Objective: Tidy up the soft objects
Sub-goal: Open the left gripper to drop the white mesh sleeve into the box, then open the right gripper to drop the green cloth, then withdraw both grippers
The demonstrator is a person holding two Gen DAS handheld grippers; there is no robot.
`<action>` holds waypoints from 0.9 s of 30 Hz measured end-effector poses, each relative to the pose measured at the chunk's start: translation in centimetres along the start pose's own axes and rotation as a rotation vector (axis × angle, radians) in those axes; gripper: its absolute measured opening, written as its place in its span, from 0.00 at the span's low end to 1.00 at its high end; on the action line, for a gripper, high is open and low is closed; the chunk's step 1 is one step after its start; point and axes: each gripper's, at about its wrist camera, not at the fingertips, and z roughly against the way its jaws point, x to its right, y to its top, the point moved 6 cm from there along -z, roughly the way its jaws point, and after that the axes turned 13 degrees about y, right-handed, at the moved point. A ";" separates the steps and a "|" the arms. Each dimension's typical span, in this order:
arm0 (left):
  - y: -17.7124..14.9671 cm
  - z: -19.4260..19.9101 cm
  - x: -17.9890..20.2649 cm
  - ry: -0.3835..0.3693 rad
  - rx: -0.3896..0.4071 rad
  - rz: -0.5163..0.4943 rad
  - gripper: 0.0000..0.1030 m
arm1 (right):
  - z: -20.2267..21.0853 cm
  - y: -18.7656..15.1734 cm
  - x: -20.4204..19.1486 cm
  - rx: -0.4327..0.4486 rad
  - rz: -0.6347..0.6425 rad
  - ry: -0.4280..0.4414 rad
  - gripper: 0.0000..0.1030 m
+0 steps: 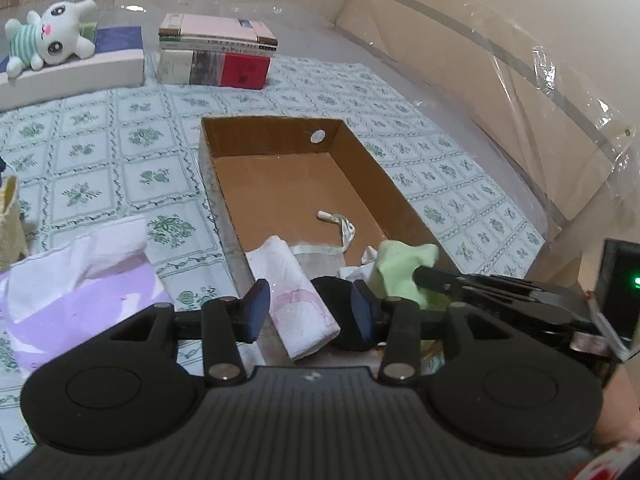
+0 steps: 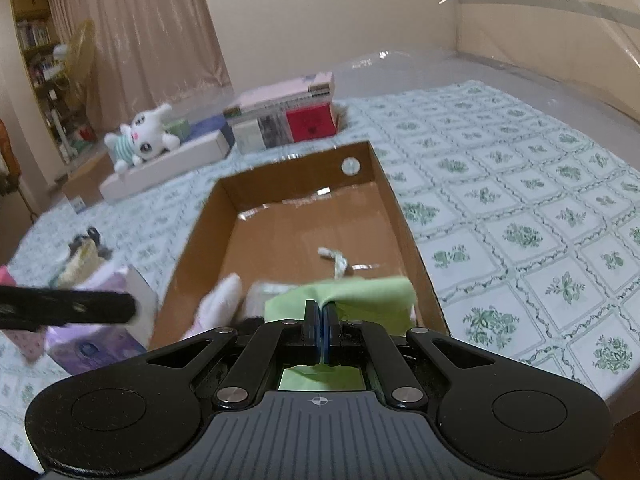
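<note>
Now my right gripper [image 2: 321, 322] pinches the green cloth [image 2: 360, 294] above the cardboard box [image 2: 404, 216]; my left gripper [image 1: 306, 310], spread, probably just clears the white towel [image 1: 300, 300]. I'd lower before letting go.

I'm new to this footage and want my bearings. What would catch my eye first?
The open cardboard box in the middle of the flowered cloth, with soft items piled at its near end. The right tool is clamped on a green cloth over that pile. Farther back, a white plush toy lies on a flat box.

Box [image 1: 224, 200] on patterned bedspread [image 1: 100, 152]
</note>
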 end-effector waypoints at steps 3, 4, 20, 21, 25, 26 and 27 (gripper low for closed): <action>-0.4 0.8 -0.5 0.006 0.013 -0.008 0.45 | -1.0 -0.8 0.6 -0.054 0.009 -0.031 0.01; -0.5 1.0 -0.6 0.008 0.017 -0.011 0.46 | -1.3 -1.2 0.8 -0.069 0.004 -0.035 0.01; -3.0 6.3 -4.2 0.050 0.087 -0.014 0.51 | 4.5 -2.3 -4.0 0.079 -0.014 -0.043 0.65; -3.3 6.7 -4.5 0.053 0.093 -0.010 0.51 | 4.8 -2.6 -4.8 0.083 -0.017 -0.030 0.65; -4.3 8.2 -6.1 0.078 0.108 -0.004 0.53 | 5.4 -3.9 -7.9 0.095 -0.037 0.019 0.65; -4.6 8.7 -6.6 0.088 0.116 -0.006 0.54 | 5.4 -4.2 -8.6 0.096 -0.044 0.034 0.65; -5.0 9.3 -7.2 0.104 0.125 -0.006 0.58 | 5.5 -4.6 -9.5 0.097 -0.052 0.051 0.65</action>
